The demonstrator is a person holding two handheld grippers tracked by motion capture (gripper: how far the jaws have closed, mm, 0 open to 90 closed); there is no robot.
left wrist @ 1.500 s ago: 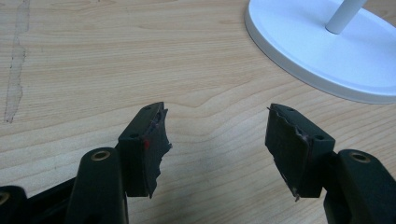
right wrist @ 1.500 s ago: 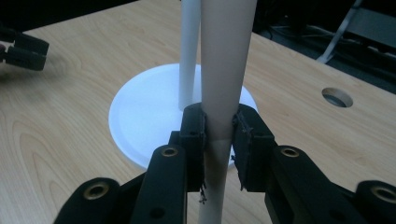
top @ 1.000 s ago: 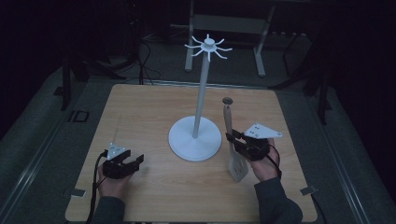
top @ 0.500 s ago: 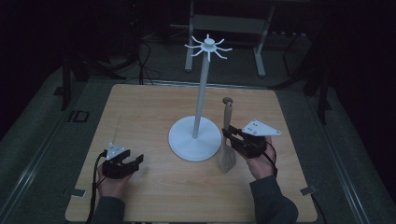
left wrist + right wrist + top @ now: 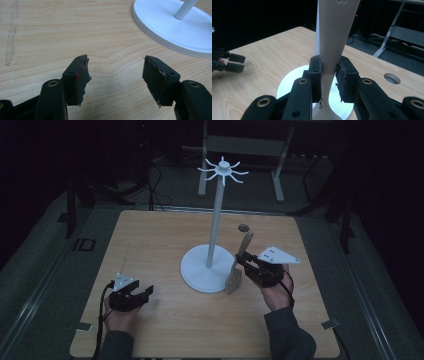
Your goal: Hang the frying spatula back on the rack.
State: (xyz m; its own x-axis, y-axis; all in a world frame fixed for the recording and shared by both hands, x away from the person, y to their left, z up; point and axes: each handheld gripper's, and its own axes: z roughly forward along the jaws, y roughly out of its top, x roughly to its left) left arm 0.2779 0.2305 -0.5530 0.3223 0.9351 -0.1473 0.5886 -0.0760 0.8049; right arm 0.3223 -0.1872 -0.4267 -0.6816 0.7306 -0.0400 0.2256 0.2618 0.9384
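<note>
Left tool point(image 5: 141, 294) rested on the desk point(image 5: 165, 235), left of the white stand point(image 5: 210, 268), jaws spread, nothing between them. Right tool point(image 5: 246, 264), just right of the stand's base, pinched a pale spatula point(image 5: 239, 261), probably wooden, blade end touching the base rim.

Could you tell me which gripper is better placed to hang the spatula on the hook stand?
The right. The right gripper is already shut on the spatula, holding it upright beside the stand. The left gripper is open and idle, low over the table, away from the stand's pole.
</note>
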